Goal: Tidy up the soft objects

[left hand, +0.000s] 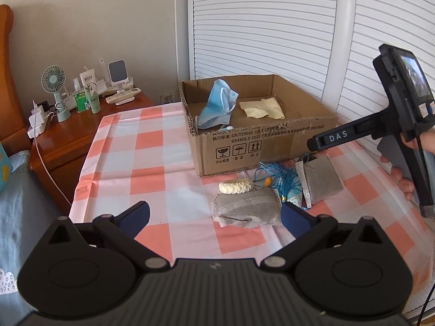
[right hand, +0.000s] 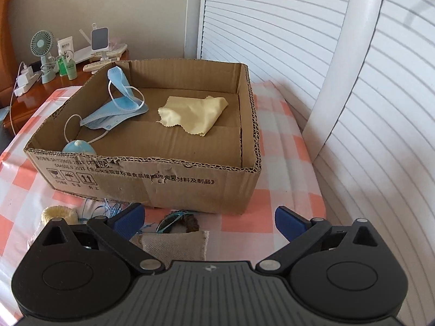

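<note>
Here both tools sit wide open, empty. Left tool (left hand: 214, 218) hovers low over the checked cloth (left hand: 152, 168) on the worktop, a grey pouch (left hand: 246, 207) between its blue pads, not gripped. Right tool (right hand: 209, 221) hangs above a second grey pouch (right hand: 174, 245) just in front of the cardboard box (right hand: 190, 187); from the left wrist view that pouch (left hand: 319, 179) lies right of a blue tassel bundle (left hand: 282, 179). A cream knitted ring (left hand: 236, 186) rests beside the tassels, near the box front. Inside the box: blue face mask (right hand: 117, 108) draped against the left wall, yellow cloth (right hand: 193, 115) flat on the floor, a small light-blue round item (right hand: 78, 148) in the near-left corner. Wooden nightstand (left hand: 76, 133) with fan (left hand: 54, 81) and bottles stands well apart at left.
</note>
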A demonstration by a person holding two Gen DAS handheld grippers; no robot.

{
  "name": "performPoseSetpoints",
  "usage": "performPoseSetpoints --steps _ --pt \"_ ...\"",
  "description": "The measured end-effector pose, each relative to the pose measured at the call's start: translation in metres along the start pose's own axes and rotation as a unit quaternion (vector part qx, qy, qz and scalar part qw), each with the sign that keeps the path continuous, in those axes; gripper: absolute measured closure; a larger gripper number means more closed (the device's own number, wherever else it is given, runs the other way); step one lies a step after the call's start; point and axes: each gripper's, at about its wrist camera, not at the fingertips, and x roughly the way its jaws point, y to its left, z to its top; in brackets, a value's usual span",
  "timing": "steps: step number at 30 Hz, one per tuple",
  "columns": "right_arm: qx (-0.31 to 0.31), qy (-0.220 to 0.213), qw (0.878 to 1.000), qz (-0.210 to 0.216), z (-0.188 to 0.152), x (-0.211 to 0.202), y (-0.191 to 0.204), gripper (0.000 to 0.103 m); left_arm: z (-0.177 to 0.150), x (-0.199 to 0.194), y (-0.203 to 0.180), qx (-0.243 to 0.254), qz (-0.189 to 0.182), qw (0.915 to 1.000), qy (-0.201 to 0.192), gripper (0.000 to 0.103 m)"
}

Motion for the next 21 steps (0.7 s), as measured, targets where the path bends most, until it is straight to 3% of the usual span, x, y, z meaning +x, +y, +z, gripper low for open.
performPoseSetpoints --steps 8,21 --pt "0.018 0.031 0.999 -0.011 -0.015 0.022 0.004 0.000 -0.004 -0.003 0.004 -0.005 0.006 1.0000 0.001 0.001" --pt "0.003 0.059 0.998 -0.025 -0.060 0.002 -0.006 0.000 -0.005 -0.005 -0.003 0.000 -0.002 1.0000 0.001 0.001"
